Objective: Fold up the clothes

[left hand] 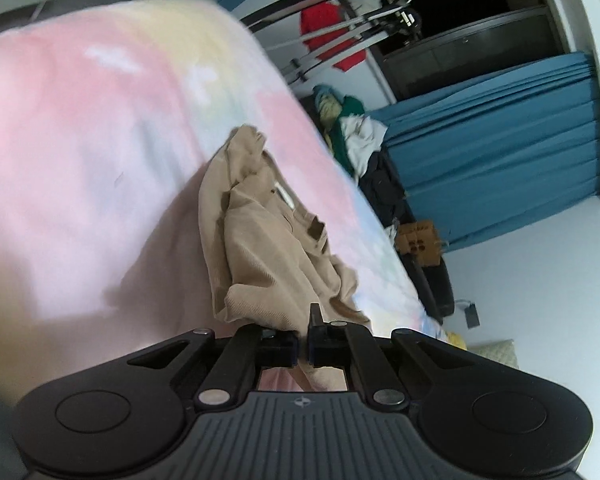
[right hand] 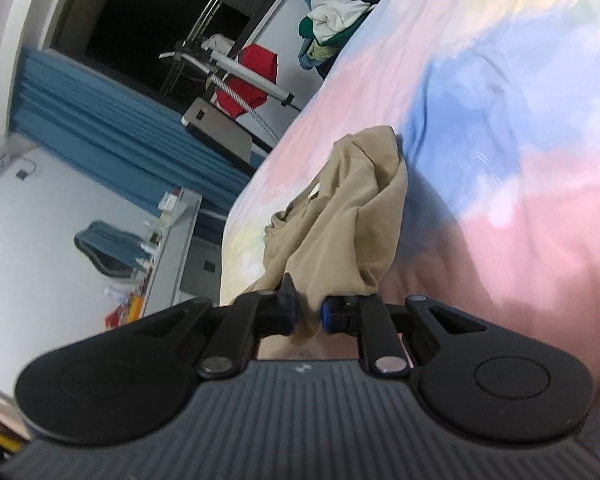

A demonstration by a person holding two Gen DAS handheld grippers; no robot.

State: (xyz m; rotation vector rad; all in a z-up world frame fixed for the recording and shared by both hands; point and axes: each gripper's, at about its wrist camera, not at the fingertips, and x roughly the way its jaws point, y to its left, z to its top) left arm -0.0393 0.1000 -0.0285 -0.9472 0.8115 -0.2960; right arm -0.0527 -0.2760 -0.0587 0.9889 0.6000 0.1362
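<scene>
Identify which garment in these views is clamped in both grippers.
The tan garment, lying on the pastel bedspread: left gripper and right gripper both pinch it. The red garment hangs on a rack, and the clothes pile sits untouched beyond the bed.

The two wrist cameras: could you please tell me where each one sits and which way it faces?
Left wrist view: sits on the left gripper, looking along its jaws, shut on the crumpled beige corduroy garment, over the pastel tie-dye bedspread.
Right wrist view: sits on the right gripper, jaws pinching the same garment, facing the bedspread.
No hand or sleeve shows in either view.
Shared: garment, bedspread, blue curtains, red hanging cloth.
</scene>
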